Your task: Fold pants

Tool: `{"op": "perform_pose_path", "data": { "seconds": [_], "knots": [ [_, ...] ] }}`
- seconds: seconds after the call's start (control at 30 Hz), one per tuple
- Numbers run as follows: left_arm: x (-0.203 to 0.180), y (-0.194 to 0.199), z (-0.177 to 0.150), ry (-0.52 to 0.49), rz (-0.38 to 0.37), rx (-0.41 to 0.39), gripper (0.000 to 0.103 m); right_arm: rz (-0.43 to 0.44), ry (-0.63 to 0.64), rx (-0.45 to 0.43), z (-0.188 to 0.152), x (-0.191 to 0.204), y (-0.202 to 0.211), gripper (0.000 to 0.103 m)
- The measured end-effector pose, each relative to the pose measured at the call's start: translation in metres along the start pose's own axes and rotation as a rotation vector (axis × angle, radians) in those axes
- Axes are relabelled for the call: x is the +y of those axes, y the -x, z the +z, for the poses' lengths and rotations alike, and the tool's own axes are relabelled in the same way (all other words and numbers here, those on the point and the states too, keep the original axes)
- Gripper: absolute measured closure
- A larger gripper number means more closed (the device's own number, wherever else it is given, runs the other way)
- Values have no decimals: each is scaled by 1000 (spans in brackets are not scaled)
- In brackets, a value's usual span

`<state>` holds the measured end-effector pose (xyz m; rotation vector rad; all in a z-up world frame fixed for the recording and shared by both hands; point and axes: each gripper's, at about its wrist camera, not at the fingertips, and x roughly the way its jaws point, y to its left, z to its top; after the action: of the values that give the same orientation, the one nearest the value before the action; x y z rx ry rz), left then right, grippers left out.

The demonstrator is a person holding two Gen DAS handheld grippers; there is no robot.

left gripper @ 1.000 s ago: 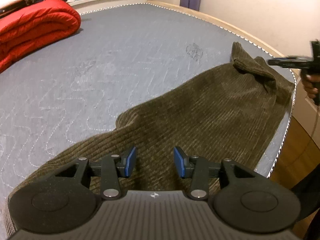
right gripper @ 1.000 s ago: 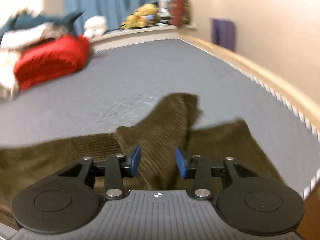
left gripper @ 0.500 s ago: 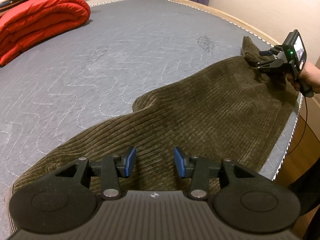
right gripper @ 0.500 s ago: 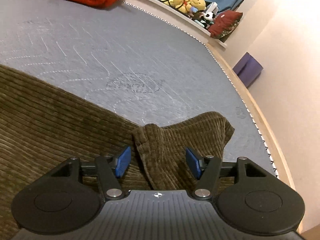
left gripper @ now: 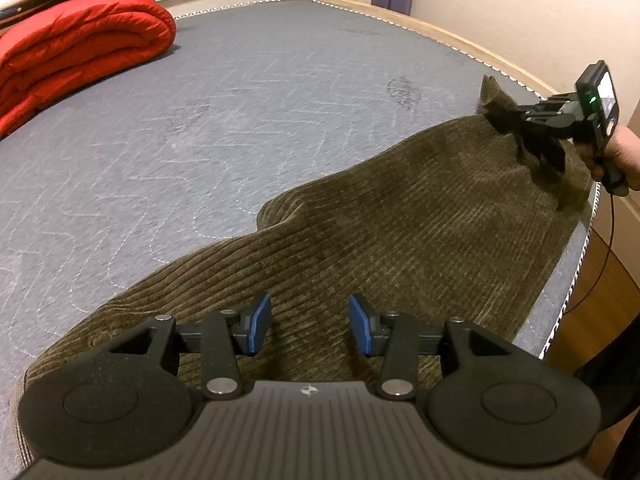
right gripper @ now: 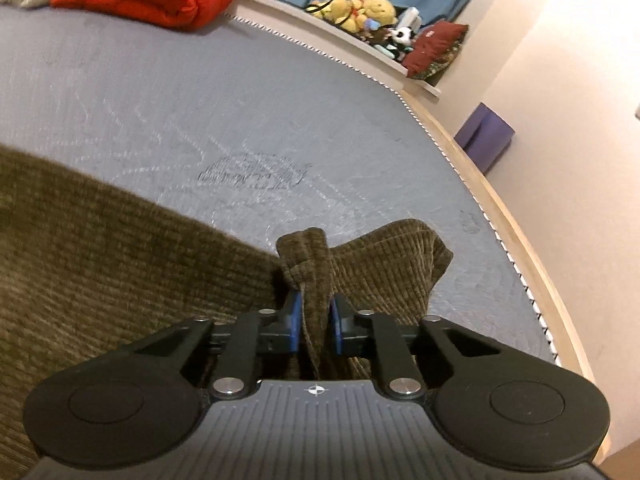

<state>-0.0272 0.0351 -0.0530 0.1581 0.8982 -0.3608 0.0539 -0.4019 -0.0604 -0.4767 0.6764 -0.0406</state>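
The right gripper [right gripper: 315,322], open half a second ago, now clamps a bunched corner of the olive corduroy pants [left gripper: 400,220] near the mattress [left gripper: 240,100] edge; the left gripper [left gripper: 308,324] hovers open above the other end, suggesting a fold is imminent.

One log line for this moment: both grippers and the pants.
left gripper: open over pants | right gripper: shut on bunched pants corner | pants: spread on mattress
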Motion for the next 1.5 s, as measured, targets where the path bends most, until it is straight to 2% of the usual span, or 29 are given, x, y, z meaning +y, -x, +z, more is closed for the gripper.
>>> {"op": "perform_pose_path", "data": {
  "seconds": [0.3, 0.5, 0.87, 0.97, 1.03, 1.1, 1.17, 1.23, 1.27, 1.33, 1.4, 1.47, 1.5],
  "knots": [
    [2, 1, 0, 3, 2, -3, 55, -21, -297, -86, 11, -53, 29, 94],
    [-1, 2, 2, 0, -5, -10, 55, -75, -562, -107, -2, -102, 44, 95],
    [0, 10, 6, 15, -18, -30, 55, -129, -915, -46, -63, -160, 43, 95],
    [-1, 9, 7, 17, -18, -27, 55, -162, -1080, -34, -88, -177, 49, 96],
    [-2, 9, 8, 13, -22, -28, 55, -210, -1226, 13, -113, -189, 51, 96],
    [-3, 9, 9, 8, -27, -30, 55, -266, -1350, 98, -140, -196, 48, 96],
    [-5, 10, 9, 3, -42, -28, 54, -242, -1440, 166, -167, -198, 41, 96],
    [-7, 10, 8, -13, -58, -21, 49, -208, -1461, 206, -181, -198, 32, 96],
    [-9, 10, 7, -21, -58, -18, 48, -192, -1464, 214, -184, -198, 28, 90],
    [-10, 10, 5, -23, -69, -9, 48, -185, -1449, 204, -185, -201, 26, 86],
    [-6, 9, 3, -1, -76, 0, 48, -205, -1423, 175, -184, -203, 27, 65],
    [0, 9, 3, 24, -71, 7, 48, -196, -1415, 168, -183, -205, 25, 65],
    [3, 9, 2, 36, -68, 10, 48, -187, -1410, 173, -183, -207, 23, 72]
  ]
}}
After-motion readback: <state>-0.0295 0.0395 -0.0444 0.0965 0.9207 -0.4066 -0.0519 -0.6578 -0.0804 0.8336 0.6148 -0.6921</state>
